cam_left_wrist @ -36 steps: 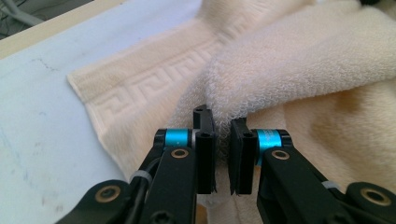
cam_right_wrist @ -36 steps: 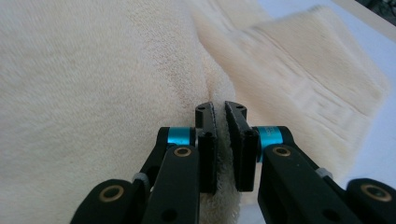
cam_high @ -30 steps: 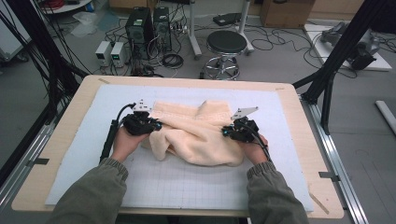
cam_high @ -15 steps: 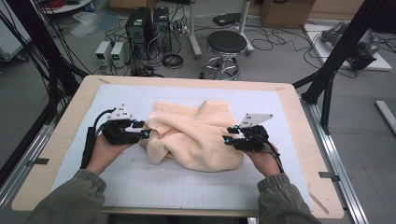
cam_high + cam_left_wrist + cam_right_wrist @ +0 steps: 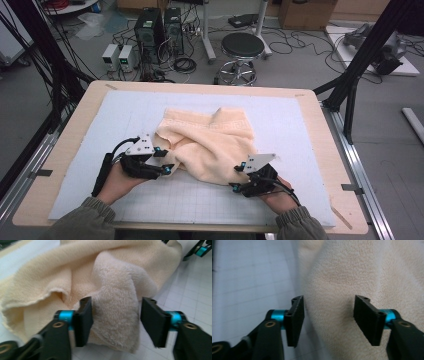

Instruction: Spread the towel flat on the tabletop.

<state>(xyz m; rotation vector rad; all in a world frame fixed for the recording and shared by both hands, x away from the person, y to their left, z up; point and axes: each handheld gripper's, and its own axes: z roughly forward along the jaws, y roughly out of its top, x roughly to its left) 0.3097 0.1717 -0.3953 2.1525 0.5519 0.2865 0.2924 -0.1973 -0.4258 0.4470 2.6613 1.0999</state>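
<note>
Left gripper view: towel (image 5: 115, 312) fold between spread left tool (image 5: 115, 320) jaws.

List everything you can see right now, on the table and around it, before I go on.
towel: one, cream, crumpled mid-mat
mat: one, pale blue with a grid, covering the table
table: one, light wood rim
stool: one, black seat, floor beyond the table
computer towers: two, black, floor at far left
boxes: two, white, beside the towers
left gripper: black jaws open around a towel fold
right gripper: black jaws open over the towel's edge
sleeves: two, olive
</note>
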